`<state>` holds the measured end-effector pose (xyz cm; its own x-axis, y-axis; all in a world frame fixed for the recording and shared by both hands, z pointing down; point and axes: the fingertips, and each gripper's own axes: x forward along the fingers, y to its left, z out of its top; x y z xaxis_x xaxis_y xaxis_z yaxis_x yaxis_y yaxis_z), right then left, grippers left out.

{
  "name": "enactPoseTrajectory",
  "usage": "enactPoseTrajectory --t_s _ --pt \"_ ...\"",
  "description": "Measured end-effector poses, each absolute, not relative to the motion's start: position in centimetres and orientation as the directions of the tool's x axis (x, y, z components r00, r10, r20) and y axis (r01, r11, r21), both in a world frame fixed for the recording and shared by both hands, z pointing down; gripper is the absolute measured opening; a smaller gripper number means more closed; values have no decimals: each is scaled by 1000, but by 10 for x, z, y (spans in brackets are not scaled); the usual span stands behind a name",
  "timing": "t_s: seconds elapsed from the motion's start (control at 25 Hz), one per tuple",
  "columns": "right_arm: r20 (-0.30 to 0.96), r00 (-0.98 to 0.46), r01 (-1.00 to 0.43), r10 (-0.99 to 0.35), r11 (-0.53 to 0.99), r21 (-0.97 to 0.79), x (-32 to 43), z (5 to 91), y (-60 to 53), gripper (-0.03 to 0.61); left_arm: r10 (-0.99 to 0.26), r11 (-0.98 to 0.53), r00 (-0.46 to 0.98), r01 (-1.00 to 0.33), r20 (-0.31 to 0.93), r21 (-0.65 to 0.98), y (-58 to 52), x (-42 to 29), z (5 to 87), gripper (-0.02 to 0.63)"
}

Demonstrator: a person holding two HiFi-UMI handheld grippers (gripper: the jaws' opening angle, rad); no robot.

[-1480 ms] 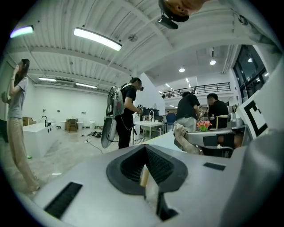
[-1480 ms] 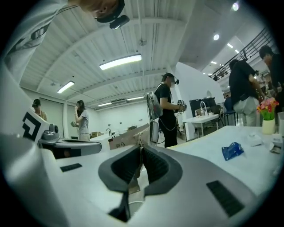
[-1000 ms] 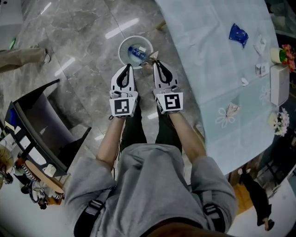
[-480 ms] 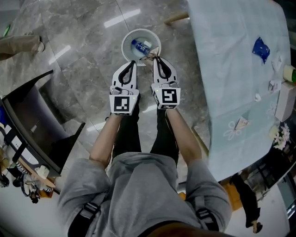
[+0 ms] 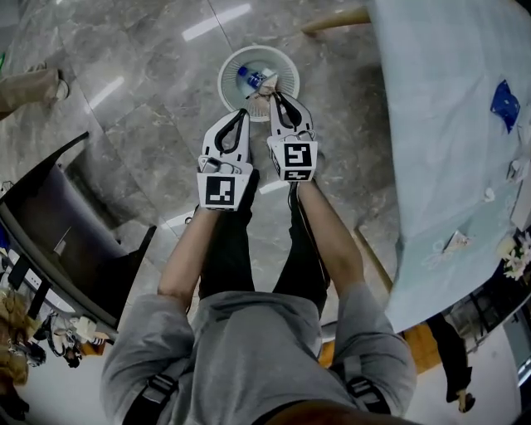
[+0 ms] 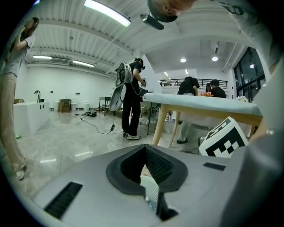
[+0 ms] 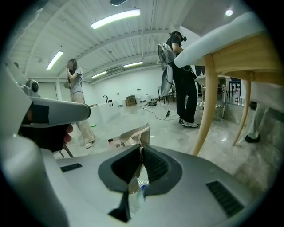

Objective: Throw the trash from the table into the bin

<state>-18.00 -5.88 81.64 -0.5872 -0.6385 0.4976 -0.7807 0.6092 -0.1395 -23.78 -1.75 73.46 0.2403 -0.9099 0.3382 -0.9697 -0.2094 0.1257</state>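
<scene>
A white mesh bin (image 5: 235, 84) stands on the floor with a blue-labelled bottle (image 5: 248, 77) lying inside. My right gripper (image 5: 270, 97) is shut on a crumpled foil wrapper (image 5: 262, 94), which hangs over the bin's near rim. In the right gripper view the wrapper (image 7: 131, 135) sticks up from the closed jaws, with the bin (image 7: 141, 176) and bottle (image 7: 136, 198) below them. My left gripper (image 5: 242, 114) is shut and empty, just short of the bin; the bin's mesh (image 6: 151, 191) shows under its jaws. A blue wrapper (image 5: 504, 93) lies on the table (image 5: 448, 133).
The cloth-covered table fills the right side, with small scraps (image 5: 455, 241) near its edge and a wooden leg (image 5: 333, 18) beside the bin. A black chair (image 5: 70, 236) stands at left. A person's leg (image 5: 29, 85) is at the upper left; other people stand further off.
Both grippers have sunk toward the bin. The right one, still shut on the wrapper, now reaches over the bin's rim. The left stays shut and empty.
</scene>
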Motion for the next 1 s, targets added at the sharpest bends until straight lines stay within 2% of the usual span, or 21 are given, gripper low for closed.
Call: enactPoseTrajectory --t_s 0.36,0.68,0.72,0.76,0.8,1.0 --pt "540 -571 -786 -618 602 -142 -192 859 -63 28 -904 -215 248 -968 349 133 -24 -251 762 6" --pt "645 -522 -800 -559 583 -142 -198 924 -67 31 -900 -211 251 -966 357 146 -23 -260 776 6" --pt "653 -520 -799 -550 583 -146 -199 928 -67 42 -898 -219 256 -966 359 141 -23 -261 777 6" --pt "659 -521 -799 -542 582 -153 -199 932 -66 95 -896 -225 260 -965 361 137 -23 -261 777 6" --pt "662 -522 -799 -537 579 -161 -199 933 -65 115 -894 -225 261 -964 364 140 -22 -261 778 6" --pt "649 -526 -805 -550 568 -170 -199 919 -63 114 -895 -221 261 -964 362 150 -19 -263 770 6"
